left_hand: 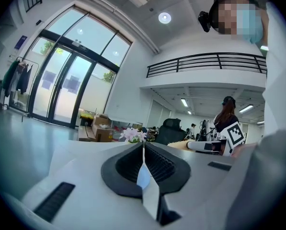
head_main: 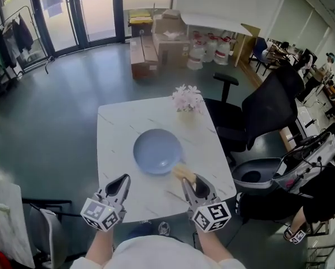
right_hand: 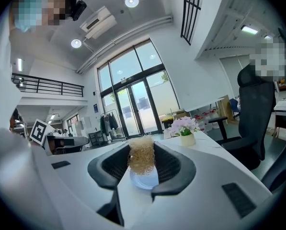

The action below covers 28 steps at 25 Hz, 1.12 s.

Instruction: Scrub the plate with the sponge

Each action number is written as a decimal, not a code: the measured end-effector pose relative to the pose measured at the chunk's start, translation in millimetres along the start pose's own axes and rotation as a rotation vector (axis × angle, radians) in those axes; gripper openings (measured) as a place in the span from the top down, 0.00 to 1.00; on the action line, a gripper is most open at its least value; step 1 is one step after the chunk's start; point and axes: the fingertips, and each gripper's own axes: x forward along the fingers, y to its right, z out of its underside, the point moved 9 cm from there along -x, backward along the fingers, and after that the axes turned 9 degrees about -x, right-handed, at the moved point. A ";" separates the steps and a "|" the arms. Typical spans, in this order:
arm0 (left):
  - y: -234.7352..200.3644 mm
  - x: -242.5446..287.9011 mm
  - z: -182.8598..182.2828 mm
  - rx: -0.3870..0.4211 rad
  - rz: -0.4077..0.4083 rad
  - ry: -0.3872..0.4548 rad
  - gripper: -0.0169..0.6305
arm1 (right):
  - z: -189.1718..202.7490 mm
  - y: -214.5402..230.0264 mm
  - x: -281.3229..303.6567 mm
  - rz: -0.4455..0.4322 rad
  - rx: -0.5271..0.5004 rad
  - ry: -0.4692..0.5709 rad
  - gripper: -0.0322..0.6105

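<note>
A round blue plate [head_main: 157, 151] lies in the middle of the white marble table [head_main: 122, 122]. My right gripper [head_main: 189, 179] is shut on a tan fibrous sponge [head_main: 184, 172], which sits just off the plate's near right rim. In the right gripper view the sponge [right_hand: 142, 155] is pinched between the dark jaws with the plate [right_hand: 145, 178] showing below it. My left gripper [head_main: 122, 182] hangs over the table's near edge, left of the plate, shut with nothing in it. In the left gripper view its jaws [left_hand: 143, 150] meet in a thin line.
A small pot of pink flowers [head_main: 187, 100] stands at the table's far edge. A black office chair [head_main: 257, 114] and a grey chair [head_main: 268, 175] crowd the right side. Cardboard boxes [head_main: 156, 46] sit on the floor beyond. A person [head_main: 319, 206] sits at lower right.
</note>
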 end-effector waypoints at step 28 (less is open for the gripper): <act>-92.7 85.4 -35.5 -0.048 0.050 -0.035 0.92 | -18.2 19.8 105.8 0.043 -0.007 -0.013 0.72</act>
